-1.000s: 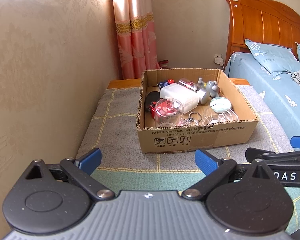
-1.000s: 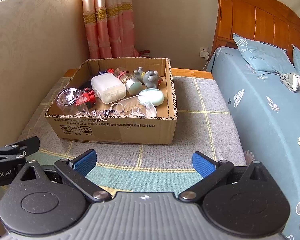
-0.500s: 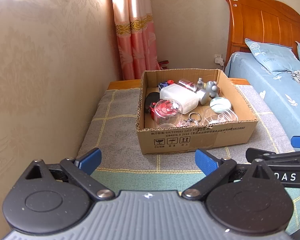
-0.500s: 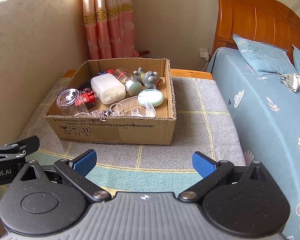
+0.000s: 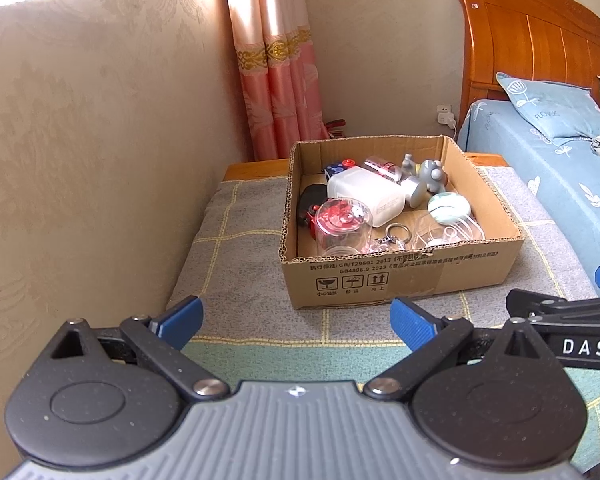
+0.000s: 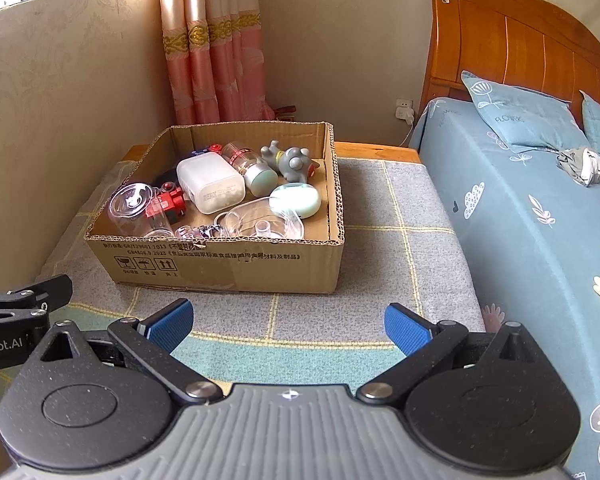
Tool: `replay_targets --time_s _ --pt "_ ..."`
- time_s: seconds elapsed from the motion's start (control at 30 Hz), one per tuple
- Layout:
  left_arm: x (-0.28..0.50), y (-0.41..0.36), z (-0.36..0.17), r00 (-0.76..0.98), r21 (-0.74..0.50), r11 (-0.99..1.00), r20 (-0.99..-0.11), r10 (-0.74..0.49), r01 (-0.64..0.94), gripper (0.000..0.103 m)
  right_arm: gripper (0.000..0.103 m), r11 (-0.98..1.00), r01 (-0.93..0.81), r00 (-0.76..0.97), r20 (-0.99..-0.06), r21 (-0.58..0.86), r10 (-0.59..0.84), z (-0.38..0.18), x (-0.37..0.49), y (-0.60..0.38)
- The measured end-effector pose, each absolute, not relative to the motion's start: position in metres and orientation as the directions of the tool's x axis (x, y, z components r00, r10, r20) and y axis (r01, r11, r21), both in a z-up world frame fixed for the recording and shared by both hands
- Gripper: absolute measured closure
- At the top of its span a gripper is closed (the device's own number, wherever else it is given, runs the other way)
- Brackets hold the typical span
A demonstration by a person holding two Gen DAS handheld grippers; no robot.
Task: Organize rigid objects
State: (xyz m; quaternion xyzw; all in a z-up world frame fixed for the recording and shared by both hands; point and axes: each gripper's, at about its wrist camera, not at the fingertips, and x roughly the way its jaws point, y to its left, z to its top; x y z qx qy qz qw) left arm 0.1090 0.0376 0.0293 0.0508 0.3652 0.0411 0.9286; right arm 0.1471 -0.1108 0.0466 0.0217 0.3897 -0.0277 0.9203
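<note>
A cardboard box (image 5: 400, 280) (image 6: 228, 268) sits on a grey checked cloth. Inside lie a white plastic container (image 5: 366, 192) (image 6: 210, 184), a clear cup (image 5: 342, 228) (image 6: 134, 208), a red toy (image 6: 170, 202), a grey figurine (image 5: 432, 174) (image 6: 292, 162), a mint oval case (image 5: 448, 208) (image 6: 296, 200) and a small bottle (image 6: 252, 168). My left gripper (image 5: 296, 320) hangs open in front of the box, nothing between its blue pads. My right gripper (image 6: 288, 322) is open too, just as far back from the box.
A beige wall (image 5: 80, 140) stands close on the left. A bed with blue sheets (image 6: 540, 220) and a wooden headboard (image 6: 520, 40) runs along the right. Pink curtains (image 5: 276, 80) hang behind the box. Bare cloth (image 6: 404, 248) lies right of the box.
Both views have drifted back slightly from the box. Nothing was picked up or let go, and both grippers stay open.
</note>
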Motion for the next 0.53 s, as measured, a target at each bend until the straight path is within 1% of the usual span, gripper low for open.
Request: replay_targets --time_s 0.53 --pt "0.1097 0.0339 0.0301 0.729 0.132 0.991 -0.675 0.116 -0.035 0.003 0.0 0.998 0.059 0.695 -0.718 0.02 -0.027 0.0459 0.1462 -0.1125"
